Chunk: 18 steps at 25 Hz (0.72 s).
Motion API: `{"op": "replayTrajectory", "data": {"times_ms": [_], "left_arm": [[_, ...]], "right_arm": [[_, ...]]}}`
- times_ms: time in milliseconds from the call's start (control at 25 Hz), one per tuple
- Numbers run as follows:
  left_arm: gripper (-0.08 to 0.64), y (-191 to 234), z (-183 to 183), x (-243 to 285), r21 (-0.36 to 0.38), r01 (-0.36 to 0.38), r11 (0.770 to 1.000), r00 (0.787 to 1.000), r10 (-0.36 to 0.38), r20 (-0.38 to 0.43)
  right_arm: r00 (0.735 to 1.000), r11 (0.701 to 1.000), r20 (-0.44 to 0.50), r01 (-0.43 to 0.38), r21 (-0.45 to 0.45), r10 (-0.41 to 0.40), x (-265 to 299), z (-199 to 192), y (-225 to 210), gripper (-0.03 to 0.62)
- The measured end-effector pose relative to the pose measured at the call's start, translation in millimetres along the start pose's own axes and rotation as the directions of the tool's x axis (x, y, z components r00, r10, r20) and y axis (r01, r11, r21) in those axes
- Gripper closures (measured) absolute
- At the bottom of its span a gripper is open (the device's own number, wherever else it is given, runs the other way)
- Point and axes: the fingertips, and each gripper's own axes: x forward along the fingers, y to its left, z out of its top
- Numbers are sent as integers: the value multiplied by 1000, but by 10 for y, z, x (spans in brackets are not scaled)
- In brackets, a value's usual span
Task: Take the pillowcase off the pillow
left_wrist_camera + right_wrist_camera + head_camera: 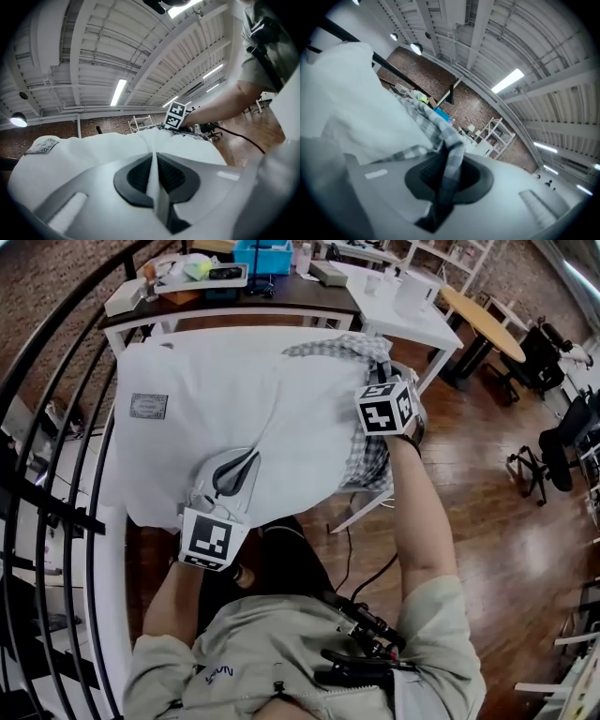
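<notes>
pillow (206, 427): we see smooth, matt white cloth
pillowcase (330, 349): we see checked woven cloth, matt
left gripper (152, 176): we see matt grey plastic
right gripper (445, 178): the same matt grey plastic
floor (487, 493): we see glossy wood

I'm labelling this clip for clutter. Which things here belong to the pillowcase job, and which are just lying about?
In the job: white pillow, checked pillowcase, left gripper pinching the pillow, right gripper pinching the pillowcase.

Lying about: blue bin, white table, round wooden table, office chair, black railing.
</notes>
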Motion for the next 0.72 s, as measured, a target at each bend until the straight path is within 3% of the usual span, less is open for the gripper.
{"op": "replayTrajectory", "data": {"times_ms": [160,240,280,360,440,520,600,640,720], "left_arm": [[535,47,38,87,12,-1,1000,1000,1,-16],[525,36,321,97,46,10,999,1000,-10,20],[484,41,518,102,57,7,998,999,-10,51],[459,102,861,188,44,-9,999,995,5,103],[424,239,1007,456,56,0,998,995,-6,100],[316,482,1003,857,113,12,993,999,-16,35],[272,714,832,1243,96,18,995,997,-10,-82],[272,768,674,1398,62,35,997,987,-25,-157],[275,732,300,1576,-4,88,996,949,-85,-302]], "right_arm": [[998,999,50,-42,-4,42,-24,-123,297,572],[996,998,69,-64,1,63,-51,-174,355,574],[995,997,76,-73,9,72,-60,-202,367,572],[993,996,90,-85,27,82,-73,-237,381,572],[991,996,103,-84,28,81,-85,-233,402,572],[991,997,110,-75,13,73,-107,-220,430,573],[991,997,117,-71,4,71,-139,-222,455,574],[990,997,120,-74,2,73,-156,-228,469,573],[988,996,128,-84,-2,84,-191,-242,500,573]]}}
